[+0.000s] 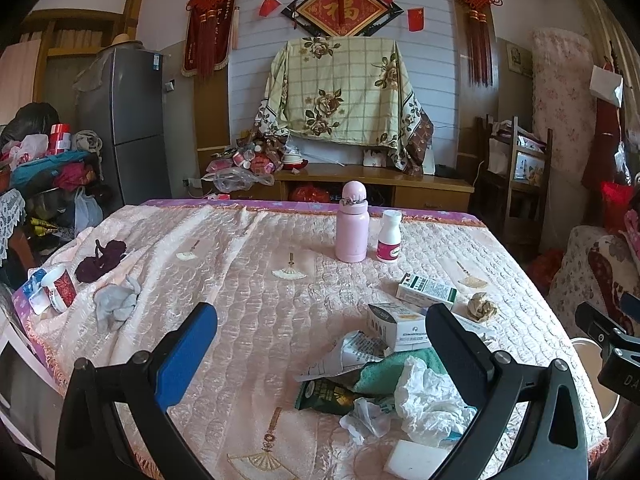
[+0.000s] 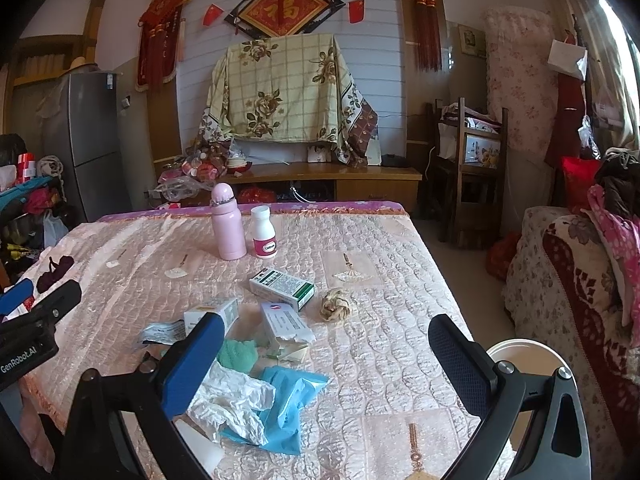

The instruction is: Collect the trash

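Each black claw, left claw point(image 1: 320, 344) and right claw point(image 2: 326, 354), carries one blue-padded finger, one black textured finger, silver screws; white "GenRobot.AI" lettering marks a housing at nine o'clock.

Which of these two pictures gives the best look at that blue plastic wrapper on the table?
The right wrist view. There the blue wrapper lies open in the foreground, partly under crumpled white paper. In the left wrist view the white paper and the left tool's finger hide nearly all of it; only a tiny blue sliver may show.
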The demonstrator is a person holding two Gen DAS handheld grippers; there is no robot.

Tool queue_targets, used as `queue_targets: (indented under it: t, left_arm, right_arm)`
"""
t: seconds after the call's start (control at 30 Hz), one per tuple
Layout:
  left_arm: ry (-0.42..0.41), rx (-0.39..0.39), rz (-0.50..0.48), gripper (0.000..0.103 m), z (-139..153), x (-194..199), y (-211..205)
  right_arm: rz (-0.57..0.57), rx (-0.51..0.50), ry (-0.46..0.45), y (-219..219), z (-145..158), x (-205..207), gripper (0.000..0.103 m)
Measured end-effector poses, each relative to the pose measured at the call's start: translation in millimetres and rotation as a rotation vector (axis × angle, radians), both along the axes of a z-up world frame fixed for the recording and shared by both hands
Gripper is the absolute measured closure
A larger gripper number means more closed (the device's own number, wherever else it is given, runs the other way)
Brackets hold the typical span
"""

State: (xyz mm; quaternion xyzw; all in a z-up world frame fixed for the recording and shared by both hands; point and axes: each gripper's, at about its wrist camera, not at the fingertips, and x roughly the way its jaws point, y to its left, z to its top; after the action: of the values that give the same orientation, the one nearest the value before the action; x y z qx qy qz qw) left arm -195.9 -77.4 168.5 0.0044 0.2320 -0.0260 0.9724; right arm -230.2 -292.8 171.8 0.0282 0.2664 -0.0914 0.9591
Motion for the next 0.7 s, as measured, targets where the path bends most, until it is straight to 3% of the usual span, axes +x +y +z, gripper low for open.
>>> queue_targets:
  t: [0.7]
  left_arm:
    - [0.064,0.007,0.010,0.000,-20,25,4]
  right_arm:
    - [0.016,0.021,0.038,-3,-17,16,0.000]
